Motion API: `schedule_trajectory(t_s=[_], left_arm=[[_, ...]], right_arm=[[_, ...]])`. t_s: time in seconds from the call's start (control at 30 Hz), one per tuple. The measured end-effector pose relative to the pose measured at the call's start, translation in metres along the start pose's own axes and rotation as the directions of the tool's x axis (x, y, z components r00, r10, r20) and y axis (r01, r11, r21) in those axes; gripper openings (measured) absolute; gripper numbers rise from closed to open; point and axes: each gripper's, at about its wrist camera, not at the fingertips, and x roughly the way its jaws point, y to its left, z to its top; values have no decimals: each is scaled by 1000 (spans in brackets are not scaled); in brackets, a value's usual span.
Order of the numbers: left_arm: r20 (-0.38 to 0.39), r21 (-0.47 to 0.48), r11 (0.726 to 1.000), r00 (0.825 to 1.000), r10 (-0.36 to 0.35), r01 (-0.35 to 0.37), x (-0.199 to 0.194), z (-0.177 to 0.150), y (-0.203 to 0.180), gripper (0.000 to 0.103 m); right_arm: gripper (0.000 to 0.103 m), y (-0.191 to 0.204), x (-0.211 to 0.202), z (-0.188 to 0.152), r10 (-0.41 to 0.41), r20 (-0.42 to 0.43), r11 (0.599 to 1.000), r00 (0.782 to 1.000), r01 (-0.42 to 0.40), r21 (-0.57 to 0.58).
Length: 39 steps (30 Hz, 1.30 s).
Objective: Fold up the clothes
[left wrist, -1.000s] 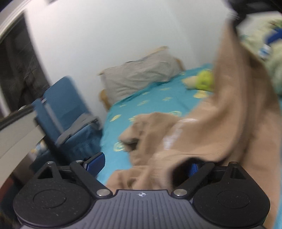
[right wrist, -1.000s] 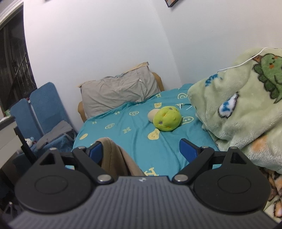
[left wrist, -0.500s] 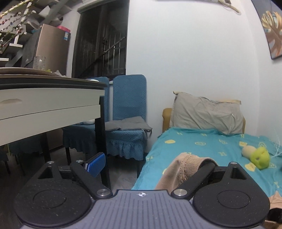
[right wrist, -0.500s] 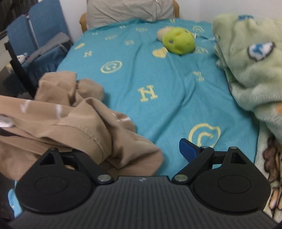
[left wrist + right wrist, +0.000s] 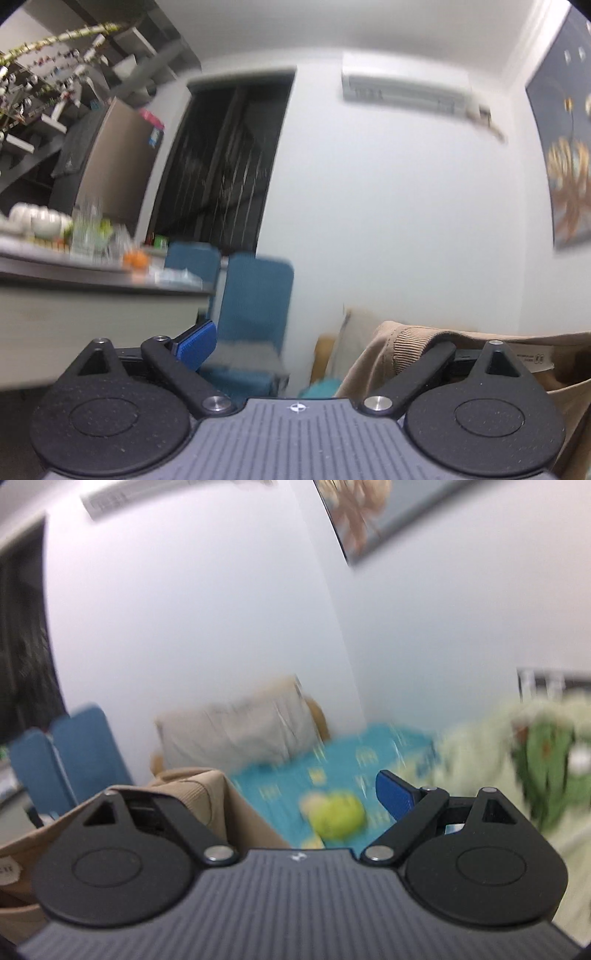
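White walls fill both wrist views now, where half a second ago the right camera stared down at the teal bedsheet [image 5: 332,768] and the heap of tan cloth; both tools have swung upward, and everything is streaked with motion blur. The tan sweatshirt [image 5: 413,343] is up off the bed, its ribbed knit edge draped over the right finger of the left gripper [image 5: 317,343], a white label showing on the smooth fabric beyond. That gripper's fingers stand wide apart, blue pad bare on the left side. Over on the right gripper [image 5: 295,794], the same story mirrored: fingers spread, the sweatshirt's ribbed band hooked over the left finger, the blue right pad clear. Behind, a soft grey pillow [image 5: 236,727] leans at the head of the bed, a round yellow-green plush toy [image 5: 336,819] lies mid-sheet, a fuzzy pale green blanket [image 5: 517,753] bunches along the right edge. Blue ribbed-fabric chairs [image 5: 255,295] sit beside a cluttered white table [image 5: 92,291].
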Motion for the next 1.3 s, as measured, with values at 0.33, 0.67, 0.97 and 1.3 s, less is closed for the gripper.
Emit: schedule_trajectory(t_s=[0.33,0.67,0.97,1.3], left_arm=[[93,-50,996,993,-69,74,-72,190,-1,103],[44,-27,996,996,-78,80,-54,261,-6,103],[-156,21,999,987,-29,33,141,150,-31,103],[-425,125,991,905,3,55,354,-130,-55,103]], right_arm=[[91,20,-137,159,132,239,991,962,-122,-54],[91,27,-168,207,181,216,981,959,-162,-104],[91,42,-26,118,145,31,988,989,-143,-64],[91,33,230,-66,-17,-173,999,985,11,-35]])
